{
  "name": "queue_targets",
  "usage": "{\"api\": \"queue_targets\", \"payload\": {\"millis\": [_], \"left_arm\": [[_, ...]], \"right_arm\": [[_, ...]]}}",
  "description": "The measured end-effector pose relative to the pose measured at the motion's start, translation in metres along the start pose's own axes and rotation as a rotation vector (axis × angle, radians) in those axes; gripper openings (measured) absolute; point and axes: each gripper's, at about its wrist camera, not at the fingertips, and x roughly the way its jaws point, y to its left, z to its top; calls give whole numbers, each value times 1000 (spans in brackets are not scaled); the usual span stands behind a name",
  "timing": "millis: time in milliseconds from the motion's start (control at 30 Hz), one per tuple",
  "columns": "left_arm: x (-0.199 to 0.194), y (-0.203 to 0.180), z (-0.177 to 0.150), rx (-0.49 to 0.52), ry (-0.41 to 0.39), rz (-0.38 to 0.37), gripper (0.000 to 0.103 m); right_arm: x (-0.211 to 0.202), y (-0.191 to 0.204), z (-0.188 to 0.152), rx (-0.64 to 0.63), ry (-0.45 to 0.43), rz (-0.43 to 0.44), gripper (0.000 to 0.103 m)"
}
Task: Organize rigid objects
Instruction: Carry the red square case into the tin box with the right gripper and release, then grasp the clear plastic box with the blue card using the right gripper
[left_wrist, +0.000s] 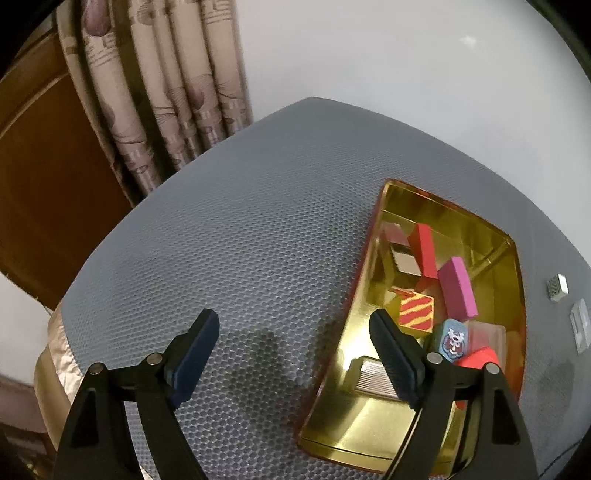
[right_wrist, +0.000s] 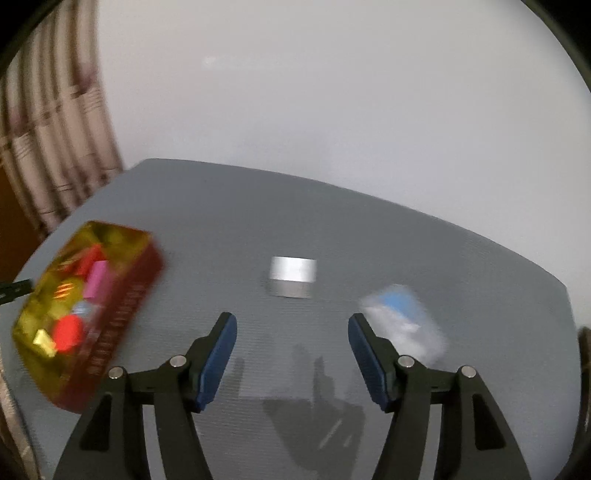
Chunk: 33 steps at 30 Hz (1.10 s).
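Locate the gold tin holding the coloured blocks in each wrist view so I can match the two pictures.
Left wrist view: the gold tin fills the lower right, lying partly behind the left gripper's right finger.
Right wrist view: the tin sits at the left edge, blurred, its red outer wall facing the camera.
Shared landmark: the pink block inside the tin.
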Motion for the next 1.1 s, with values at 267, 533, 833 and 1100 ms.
{"api": "queue_targets", "payload": {"millis": [267,533,833,1100], "left_arm": [[3,-19,-8,99,-12,-3,82],[-4,-41,-7,172,-18,-16,82],[-24,-100,11,252,-24,-93,84],[-22,-189,15,330,-15,-171,84]], "right_arm": [[28,-62,-1,-42,51,-42,65],[72,-70,5,-104,112,24,65],[106,-55,-4,-144,104,63,65],[124,-51,-14,-48,76,40,69]]}}
